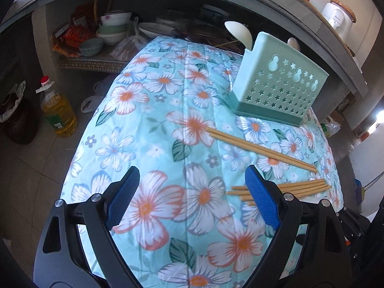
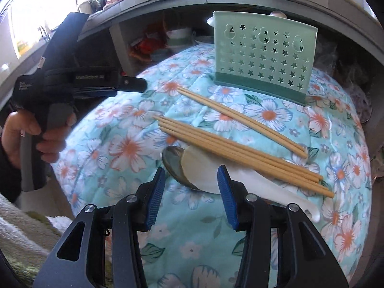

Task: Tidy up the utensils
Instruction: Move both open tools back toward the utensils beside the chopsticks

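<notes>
A mint-green utensil holder [image 1: 278, 81] [image 2: 262, 54] with star cut-outs stands at the far side of the floral-clothed table [image 1: 153, 129]; a white spoon [image 1: 238, 33] sticks out of it. A pair of wooden chopsticks [image 1: 260, 149] [image 2: 242, 118] lies in front of it. Several more chopsticks [image 1: 300, 187] [image 2: 240, 152] lie nearer. A metal spoon [image 2: 175, 165] and a white spoon [image 2: 208, 175] lie just ahead of my right gripper [image 2: 191, 180], which is open and empty. My left gripper [image 1: 192, 189] is open and empty over bare cloth; it also shows in the right wrist view [image 2: 134, 85].
Behind the table a grey counter shelf holds stacked bowls [image 1: 114, 27], plates and packets. An oil bottle [image 1: 57, 110] and a dark pot [image 1: 16, 120] stand on the floor at the left. A white jar [image 1: 338, 16] sits on the counter.
</notes>
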`<control>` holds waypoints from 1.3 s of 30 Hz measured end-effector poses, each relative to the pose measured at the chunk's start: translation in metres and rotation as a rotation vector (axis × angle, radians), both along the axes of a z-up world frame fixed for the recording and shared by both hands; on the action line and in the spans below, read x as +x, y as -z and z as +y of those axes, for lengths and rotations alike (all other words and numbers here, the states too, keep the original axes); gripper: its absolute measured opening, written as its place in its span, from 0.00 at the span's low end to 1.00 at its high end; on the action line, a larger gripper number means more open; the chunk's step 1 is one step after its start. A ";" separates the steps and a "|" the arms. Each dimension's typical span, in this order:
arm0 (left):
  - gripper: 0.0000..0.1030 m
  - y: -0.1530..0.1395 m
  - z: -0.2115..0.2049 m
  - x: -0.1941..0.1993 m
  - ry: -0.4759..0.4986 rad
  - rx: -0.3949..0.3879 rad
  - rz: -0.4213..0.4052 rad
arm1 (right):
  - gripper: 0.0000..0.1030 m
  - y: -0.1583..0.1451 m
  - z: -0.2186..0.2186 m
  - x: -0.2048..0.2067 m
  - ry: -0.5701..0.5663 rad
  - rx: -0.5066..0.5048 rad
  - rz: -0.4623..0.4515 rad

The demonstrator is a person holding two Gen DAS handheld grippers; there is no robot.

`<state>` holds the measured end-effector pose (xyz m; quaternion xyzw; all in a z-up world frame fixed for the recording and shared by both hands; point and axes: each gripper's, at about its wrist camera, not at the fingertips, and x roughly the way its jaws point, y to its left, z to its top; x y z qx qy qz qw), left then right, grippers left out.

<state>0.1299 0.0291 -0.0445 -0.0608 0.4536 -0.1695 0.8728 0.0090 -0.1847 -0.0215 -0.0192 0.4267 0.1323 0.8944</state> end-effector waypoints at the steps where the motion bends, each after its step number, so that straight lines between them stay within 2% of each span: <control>1: 0.83 0.002 0.001 0.000 0.001 -0.002 0.006 | 0.39 0.002 0.002 -0.001 0.001 -0.029 -0.003; 7: 0.83 0.009 0.000 0.003 0.021 -0.008 0.029 | 0.29 0.015 0.007 -0.001 -0.006 -0.106 0.019; 12: 0.83 0.010 -0.004 0.005 0.036 -0.016 0.034 | 0.23 0.012 0.012 0.001 0.010 -0.171 -0.007; 17: 0.83 0.010 -0.008 0.007 0.054 -0.020 0.034 | 0.16 0.006 0.009 0.001 0.033 -0.177 -0.022; 25: 0.83 0.011 -0.015 0.003 0.079 -0.018 0.046 | 0.15 0.008 0.003 0.002 0.048 -0.142 -0.015; 28: 0.82 0.007 -0.019 -0.004 0.122 -0.061 0.055 | 0.15 0.007 0.002 -0.002 0.057 -0.120 -0.025; 29: 0.79 0.006 -0.020 -0.008 0.142 -0.099 0.069 | 0.15 0.006 0.000 -0.004 0.064 -0.114 -0.028; 30: 0.72 0.007 -0.023 -0.011 0.164 -0.132 0.088 | 0.15 0.006 -0.003 -0.006 0.079 -0.101 -0.030; 32: 0.64 0.013 -0.032 -0.019 0.219 -0.198 0.155 | 0.15 0.005 -0.012 -0.009 0.112 -0.070 -0.031; 34: 0.51 0.021 -0.043 -0.025 0.249 -0.218 0.198 | 0.16 0.004 -0.023 -0.013 0.152 -0.036 -0.035; 39: 0.34 0.035 -0.059 -0.029 0.267 -0.240 0.267 | 0.16 0.006 -0.045 -0.021 0.223 0.046 -0.027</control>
